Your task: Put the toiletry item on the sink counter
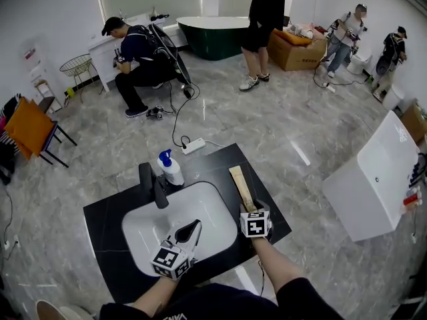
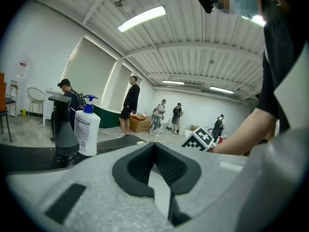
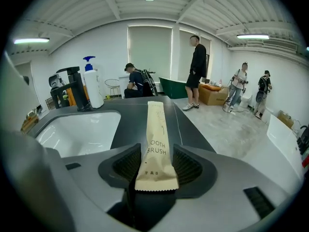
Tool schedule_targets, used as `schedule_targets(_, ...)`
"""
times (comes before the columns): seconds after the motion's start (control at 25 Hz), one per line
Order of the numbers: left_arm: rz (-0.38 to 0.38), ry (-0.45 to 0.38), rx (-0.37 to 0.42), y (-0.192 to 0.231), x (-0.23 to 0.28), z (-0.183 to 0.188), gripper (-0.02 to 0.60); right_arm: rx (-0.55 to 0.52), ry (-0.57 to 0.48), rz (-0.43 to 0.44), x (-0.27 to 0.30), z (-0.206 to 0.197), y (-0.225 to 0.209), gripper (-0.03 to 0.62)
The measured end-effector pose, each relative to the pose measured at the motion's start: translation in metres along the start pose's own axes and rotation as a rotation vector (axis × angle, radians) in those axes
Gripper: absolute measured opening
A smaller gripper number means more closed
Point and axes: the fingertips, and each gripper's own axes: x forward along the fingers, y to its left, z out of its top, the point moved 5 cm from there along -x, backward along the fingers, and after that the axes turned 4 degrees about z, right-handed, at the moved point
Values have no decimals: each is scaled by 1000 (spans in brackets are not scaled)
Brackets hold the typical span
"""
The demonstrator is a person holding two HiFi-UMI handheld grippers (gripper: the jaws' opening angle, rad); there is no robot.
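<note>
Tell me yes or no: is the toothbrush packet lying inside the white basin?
No, the toothbrush packet lies on the black counter, right of the white basin.

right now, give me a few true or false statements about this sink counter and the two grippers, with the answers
1. The toothbrush packet lies on the black counter, right of the basin. True.
2. The right gripper clamps the packet tight. False: its jaws stand apart, with the packet's near end loose between them.
3. The pump bottle stands inside the basin. False: it stands on the counter behind the basin, beside the faucet.
4. The left gripper is shut with nothing between its jaws. True.
</note>
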Motion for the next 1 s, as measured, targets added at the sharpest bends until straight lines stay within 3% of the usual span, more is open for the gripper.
schedule_targets(0.16, -8, 8, 4, -5, 2, -1, 3, 37, -30, 37, -8, 2, 0, 252)
schedule_targets(0.44, -16, 3, 15, -20, -3, 1, 3, 92, -130, 58, -44, 11, -1, 258)
schedule_targets(0.8, -28, -20, 32, -52, -22, 3, 3, 146, -300, 77, -122, 11, 5, 51)
schedule_targets(1.0, -27, -33, 35, -69, -41, 2, 3, 164, -360, 77, -162, 0, 12, 0)
